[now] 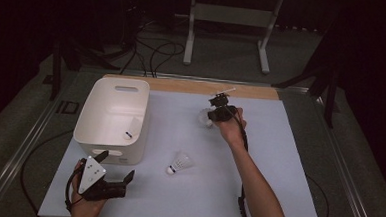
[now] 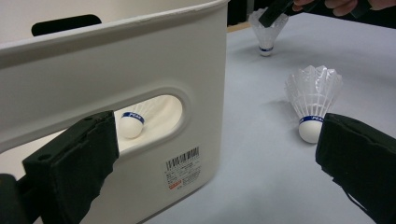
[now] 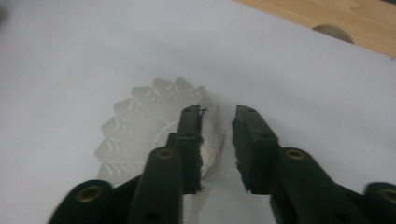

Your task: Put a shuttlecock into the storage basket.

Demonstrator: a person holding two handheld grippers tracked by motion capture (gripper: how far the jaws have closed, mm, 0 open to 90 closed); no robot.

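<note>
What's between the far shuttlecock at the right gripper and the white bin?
Nothing visible. The far shuttlecock sits at the right gripper, and bare table runs from it to the white bin. The second shuttlecock lies nearer the person, off that line.

the room is dark, with most of the light falling on the desk (image 1: pixel 288 158), whose top is a pale bluish-white sheet. along the far edge of that sheet runs a strip of bare light wood (image 1: pixel 192 86). the desk sits on a grey floor (image 1: pixel 224 55) that looks like carpet. metal rails (image 1: pixel 15 159) run along the floor on the left and right of the desk. beyond the far edge stands a white metal frame (image 1: pixel 228 20) on two feet. black cables (image 1: pixel 154 51) loop over the floor near it, and another cable (image 1: pixel 33 152) curves at the left. dark stand legs (image 1: pixel 63 61) rise at the left and right, and the far background is black.
</note>
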